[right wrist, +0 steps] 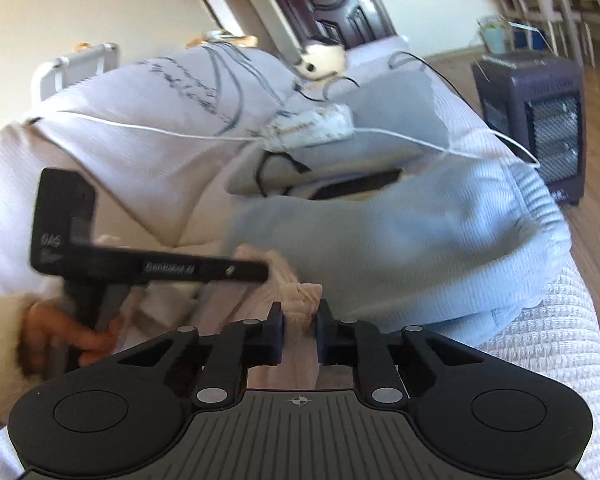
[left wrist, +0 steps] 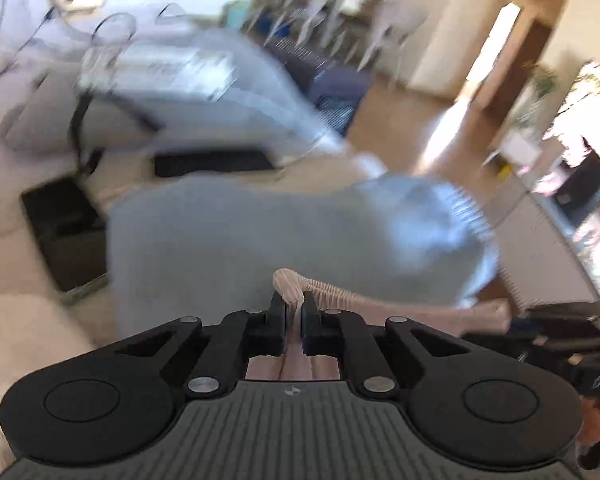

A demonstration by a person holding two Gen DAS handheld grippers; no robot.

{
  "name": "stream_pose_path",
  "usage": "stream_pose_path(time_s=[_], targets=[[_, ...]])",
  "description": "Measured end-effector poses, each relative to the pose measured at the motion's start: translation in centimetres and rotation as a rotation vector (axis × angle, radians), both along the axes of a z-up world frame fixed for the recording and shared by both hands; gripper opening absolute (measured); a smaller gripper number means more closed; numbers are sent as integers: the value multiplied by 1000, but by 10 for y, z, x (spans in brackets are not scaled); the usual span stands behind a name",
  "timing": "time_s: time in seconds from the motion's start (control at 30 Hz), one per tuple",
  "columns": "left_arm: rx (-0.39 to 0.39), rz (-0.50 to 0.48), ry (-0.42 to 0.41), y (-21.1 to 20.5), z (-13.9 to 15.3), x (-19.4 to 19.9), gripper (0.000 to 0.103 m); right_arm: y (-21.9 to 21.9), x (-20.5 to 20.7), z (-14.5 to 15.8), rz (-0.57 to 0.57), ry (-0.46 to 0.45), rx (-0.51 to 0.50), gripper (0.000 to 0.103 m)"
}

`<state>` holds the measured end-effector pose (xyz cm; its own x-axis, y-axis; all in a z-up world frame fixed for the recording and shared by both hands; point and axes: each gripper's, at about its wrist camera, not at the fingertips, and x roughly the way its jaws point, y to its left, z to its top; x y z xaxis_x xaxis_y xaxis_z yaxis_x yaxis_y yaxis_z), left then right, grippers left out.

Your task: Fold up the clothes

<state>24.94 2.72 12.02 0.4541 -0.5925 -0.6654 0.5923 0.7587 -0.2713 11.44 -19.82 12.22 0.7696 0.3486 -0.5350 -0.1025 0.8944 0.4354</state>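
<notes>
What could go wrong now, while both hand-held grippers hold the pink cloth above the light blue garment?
1. The left hand-held gripper pinches only a thin ribbed edge of the pink cloth; a pull might slip it free.
2. The right hand-held gripper holds a bunched end very near the other gripper, so the cloth may stay crumpled and fold unevenly.
3. A white cable and a power strip lie close behind the light blue garment; swinging fabric could snag them.

Pale blue knitted garment (right wrist: 400,240) lying on the white textured sofa (right wrist: 540,360), dark grille-fronted heater (right wrist: 540,120) on the floor behind right, white power strip (right wrist: 312,128) behind the garment.
</notes>
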Motion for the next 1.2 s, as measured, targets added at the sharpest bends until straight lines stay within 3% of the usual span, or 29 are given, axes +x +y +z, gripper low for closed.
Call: stream_pose_path(time_s=[0.27, 0.4, 0.53, 0.63, 0.77, 0.83, 0.87, 0.93, 0.97, 1.0, 1.07, 1.2], targets=[[-138, -17, 12, 64, 50, -64, 7, 27, -56, 42, 155, -102, -6, 15], [-175, -24, 48, 103, 56, -110, 7, 45, -81, 44, 258, -72, 0, 15], [-97, -25, 76, 130, 38, -150, 9, 64, -103, 36, 369, -13, -8, 15], [-29, -4, 120, 138, 17, -172, 9, 81, -112, 14, 442, 83, -25, 15], [138, 18, 165, 131, -17, -192, 10, 105, -120, -20, 515, 208, -67, 15], [234, 44, 211, 127, -37, -199, 23, 117, -121, -35, 547, 280, -110, 17], [294, 55, 225, 125, -46, -201, 36, 121, -120, -39, 556, 301, -125, 21], [411, 71, 236, 121, -59, -206, 50, 125, -119, -44, 568, 340, -134, 22], [434, 77, 229, 121, -59, -208, 55, 125, -119, -45, 571, 351, -134, 27], [446, 82, 222, 122, -57, -210, 58, 126, -118, -45, 575, 363, -134, 32], [443, 107, 195, 126, -46, -212, 76, 122, -119, -43, 567, 376, -124, 63], [375, 155, 116, 131, -15, -209, 86, 96, -118, -45, 438, 403, -53, 67]])
